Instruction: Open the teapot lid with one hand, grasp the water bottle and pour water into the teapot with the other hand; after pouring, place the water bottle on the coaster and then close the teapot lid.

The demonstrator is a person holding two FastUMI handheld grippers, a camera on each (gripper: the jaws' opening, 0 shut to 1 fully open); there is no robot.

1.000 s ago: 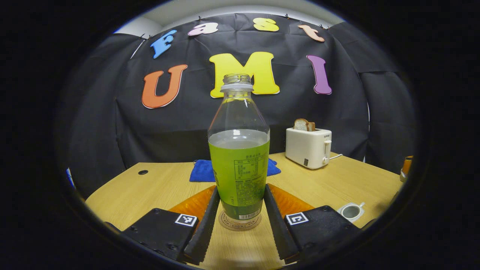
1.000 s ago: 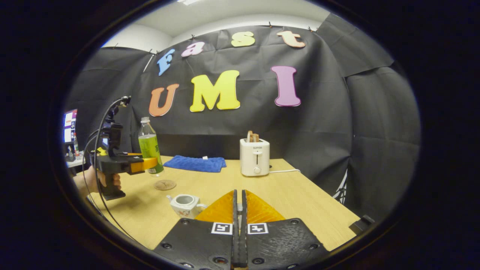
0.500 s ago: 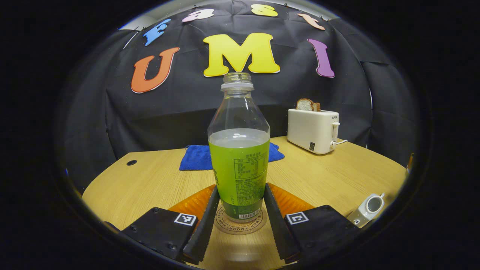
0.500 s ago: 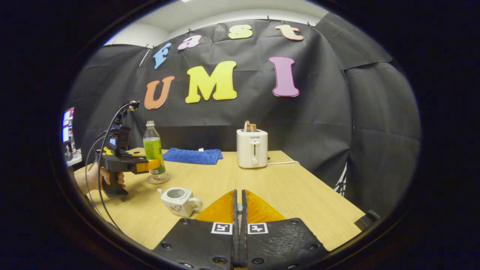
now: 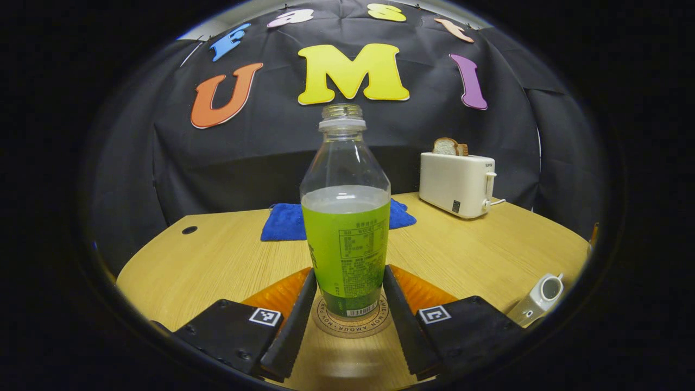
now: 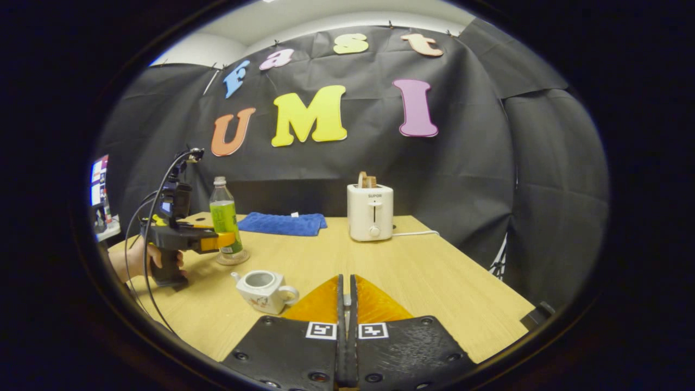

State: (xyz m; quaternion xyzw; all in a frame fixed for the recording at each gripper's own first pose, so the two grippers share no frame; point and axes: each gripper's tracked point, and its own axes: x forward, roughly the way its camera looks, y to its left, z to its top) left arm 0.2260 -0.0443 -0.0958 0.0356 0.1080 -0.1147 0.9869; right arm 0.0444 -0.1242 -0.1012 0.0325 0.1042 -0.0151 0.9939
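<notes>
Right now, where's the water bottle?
The water bottle stands upright on the coaster, between the left gripper fingers in the left gripper view. In the right gripper view it is far left on the table, behind the teapot.

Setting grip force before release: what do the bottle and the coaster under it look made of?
Water bottle: clear glossy plastic, likely; see-through shoulders with highlights, green wrap label. Coaster: matte cork or wood, probably; tan disc with dark printed ring.

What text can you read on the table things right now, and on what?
"MON AMOUR": on the rim of the coaster under the water bottle.
"SUPOR": on the front of the toaster.
The print on the water bottle's label is too small to read.
</notes>
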